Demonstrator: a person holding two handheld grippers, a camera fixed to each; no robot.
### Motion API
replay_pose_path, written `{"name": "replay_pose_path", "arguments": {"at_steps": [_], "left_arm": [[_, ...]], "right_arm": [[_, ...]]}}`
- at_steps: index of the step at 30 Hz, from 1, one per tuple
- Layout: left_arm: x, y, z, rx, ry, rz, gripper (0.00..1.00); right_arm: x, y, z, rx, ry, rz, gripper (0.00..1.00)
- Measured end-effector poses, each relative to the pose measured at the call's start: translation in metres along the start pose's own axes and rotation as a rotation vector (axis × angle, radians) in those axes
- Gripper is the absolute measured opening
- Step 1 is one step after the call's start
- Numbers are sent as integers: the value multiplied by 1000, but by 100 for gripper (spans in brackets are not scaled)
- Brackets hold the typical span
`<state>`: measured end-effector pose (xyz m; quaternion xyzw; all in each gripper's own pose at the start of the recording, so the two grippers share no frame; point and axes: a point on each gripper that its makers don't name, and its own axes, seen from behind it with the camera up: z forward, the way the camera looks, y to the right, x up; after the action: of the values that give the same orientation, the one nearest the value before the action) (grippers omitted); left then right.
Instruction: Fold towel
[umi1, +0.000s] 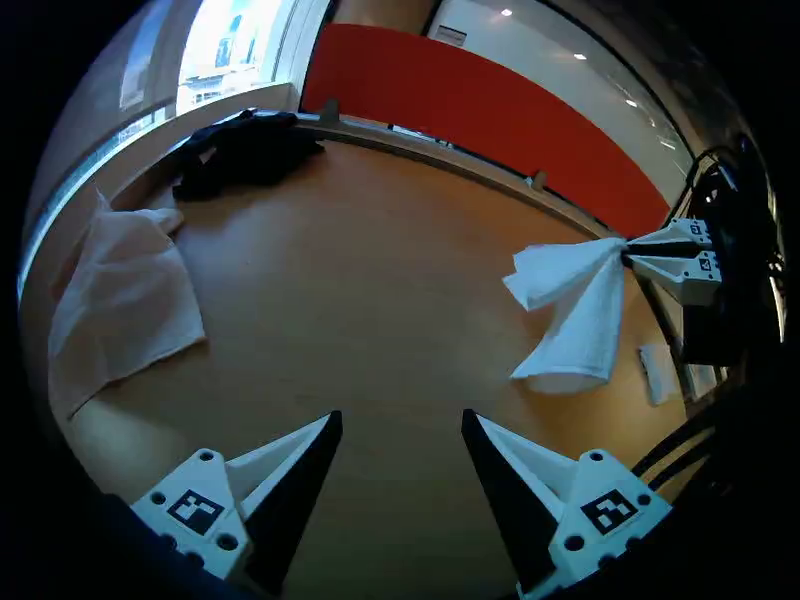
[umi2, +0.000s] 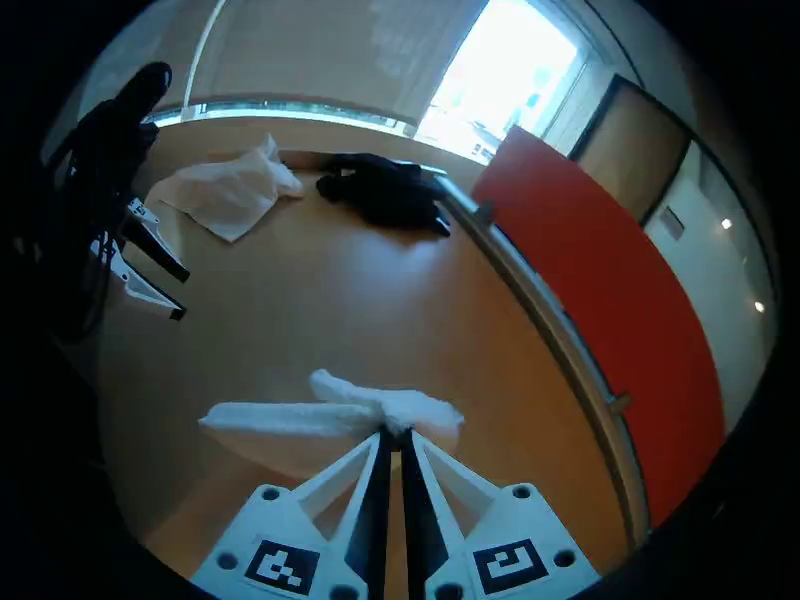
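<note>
A small white towel (umi1: 575, 310) hangs by a pinched edge from my right gripper (umi1: 626, 252), its lower end resting on the wooden table (umi1: 380, 290). In the right gripper view the same towel (umi2: 320, 412) drapes just past my right gripper (umi2: 396, 432), whose fingers are shut on its edge. My left gripper (umi1: 400, 420) hovers open over bare table, well to the left of the towel, with nothing between its fingers. In the right gripper view the left gripper (umi2: 182, 295) shows at the far left, open.
A second, larger white towel (umi1: 120, 300) (umi2: 230, 195) lies crumpled by the window-side edge. A black cloth (umi1: 245, 150) (umi2: 385, 190) sits in the far corner. A rail (umi2: 540, 300) and a red panel (umi1: 480, 110) border the table. Black cables (umi1: 735, 200) hang behind the right gripper.
</note>
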<state>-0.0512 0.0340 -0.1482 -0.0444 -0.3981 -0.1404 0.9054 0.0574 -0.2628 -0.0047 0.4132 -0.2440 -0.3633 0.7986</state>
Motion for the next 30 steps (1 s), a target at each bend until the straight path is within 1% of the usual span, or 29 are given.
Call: {"name": "replay_pose_path", "arguments": {"at_steps": [5,13,22,30], "left_arm": [[2,5,2,-12,-2,15,88],[7,9,5,-21,-4,25,88],[17,10,10,-24,-6,52,88],[24,16,16,-29,-10,73,88]], "right_arm": [[-6,13,-7,-24,-12,-7,7],[-15,34,-15,-59,-19,16,7],[-35,61,-21,-100,-23,77,7],[-73,97,-37,-164,-54,140,7]]}}
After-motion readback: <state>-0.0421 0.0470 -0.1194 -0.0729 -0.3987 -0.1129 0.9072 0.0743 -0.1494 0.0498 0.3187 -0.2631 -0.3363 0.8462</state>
